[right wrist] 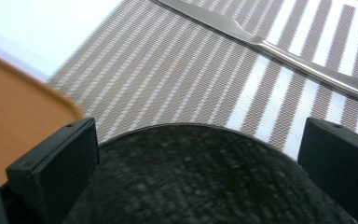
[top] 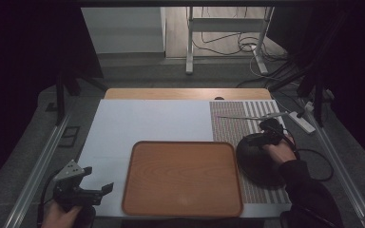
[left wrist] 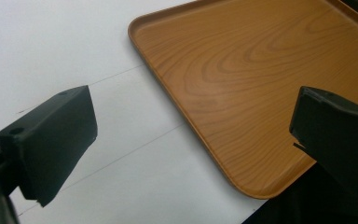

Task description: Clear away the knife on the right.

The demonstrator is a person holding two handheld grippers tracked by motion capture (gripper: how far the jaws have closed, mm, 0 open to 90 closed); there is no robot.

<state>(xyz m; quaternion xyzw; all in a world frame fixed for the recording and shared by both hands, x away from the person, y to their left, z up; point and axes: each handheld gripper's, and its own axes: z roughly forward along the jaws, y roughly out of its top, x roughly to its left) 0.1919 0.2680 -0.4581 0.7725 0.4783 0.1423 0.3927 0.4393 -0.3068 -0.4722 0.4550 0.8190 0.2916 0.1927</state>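
A wooden tray (top: 183,178) lies bare at the front middle of the table. To its right a black round plate (top: 254,161) rests on a striped placemat (top: 228,123). My right gripper (top: 260,132) hovers open over the plate's far edge; in the right gripper view its jaws stand wide on either side of the plate (right wrist: 196,177), gripping nothing. A metal knife (top: 252,117) lies across the far part of the mat. My left gripper (top: 99,179) is held open at the front left, just left of the tray (left wrist: 242,70), with nothing between its jaws.
A white sheet (top: 147,121) covers the table left of the mat. Metal rails run along both sides. A power strip (top: 303,122) and cables lie off the right edge, and a desk frame stands on the floor behind.
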